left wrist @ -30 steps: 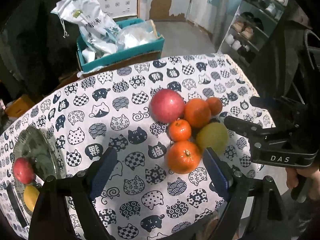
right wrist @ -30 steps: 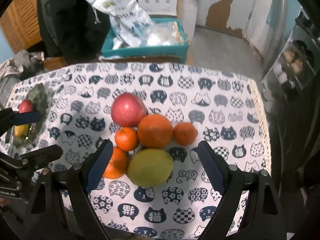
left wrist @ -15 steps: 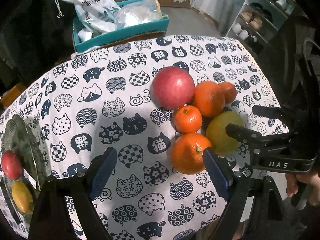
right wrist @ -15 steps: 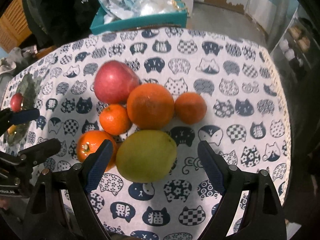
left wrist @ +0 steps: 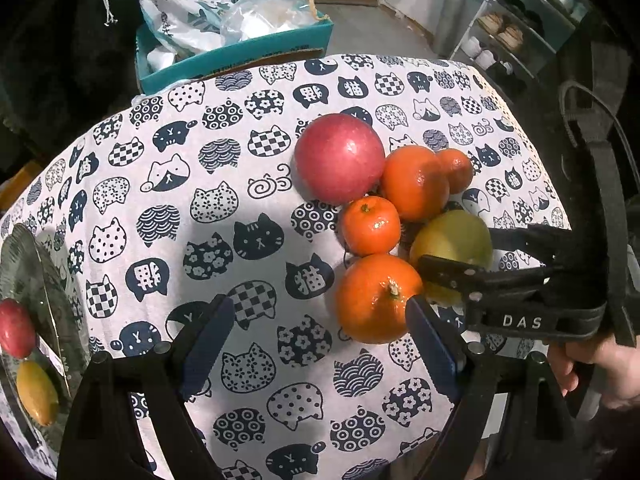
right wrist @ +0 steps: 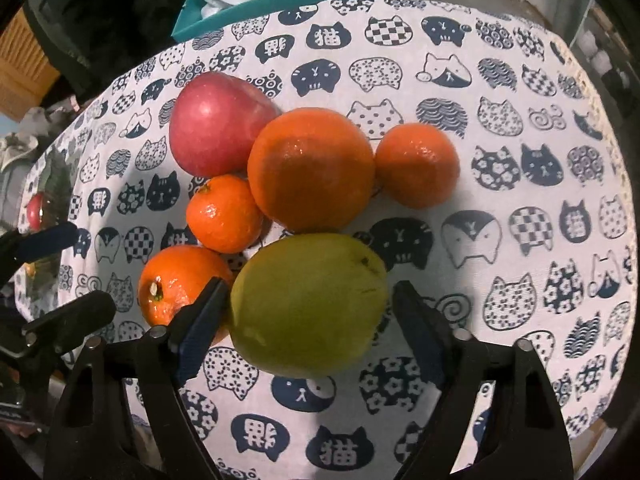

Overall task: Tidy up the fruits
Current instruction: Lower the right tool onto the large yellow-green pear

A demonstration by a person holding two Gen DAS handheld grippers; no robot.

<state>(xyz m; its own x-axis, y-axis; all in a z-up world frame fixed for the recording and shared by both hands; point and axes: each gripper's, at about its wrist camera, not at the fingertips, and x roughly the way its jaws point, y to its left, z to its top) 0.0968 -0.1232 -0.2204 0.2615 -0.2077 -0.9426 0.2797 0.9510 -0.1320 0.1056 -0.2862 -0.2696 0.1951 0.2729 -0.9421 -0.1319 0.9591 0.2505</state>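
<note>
On the cat-print tablecloth (left wrist: pixel 224 208) lies a cluster of fruit: a red apple (left wrist: pixel 340 158), a big orange (left wrist: pixel 414 184), two small oranges and a stemmed orange (left wrist: pixel 376 298). My right gripper (right wrist: pixel 308 332) points down over the green fruit (right wrist: pixel 308 304). Its jaws are closing with the fruit between them, and a thin gap still shows at the right pad. My left gripper (left wrist: pixel 320 340) stands open just above the cloth, with the stemmed orange against its right fingertip (left wrist: pixel 430 344). A glass plate (left wrist: pixel 24 280) at far left holds a red and a yellow fruit.
A teal box (left wrist: pixel 240 52) full of plastic bags stands beyond the table's far edge. A shoe rack (left wrist: pixel 520 20) is at the back right. A hand (left wrist: pixel 600 372) holds the right gripper's handle near the table's right edge.
Both grippers have sunk toward the fruit cluster. The right gripper's jaws have narrowed around the green fruit. The left gripper's opening is unchanged.
</note>
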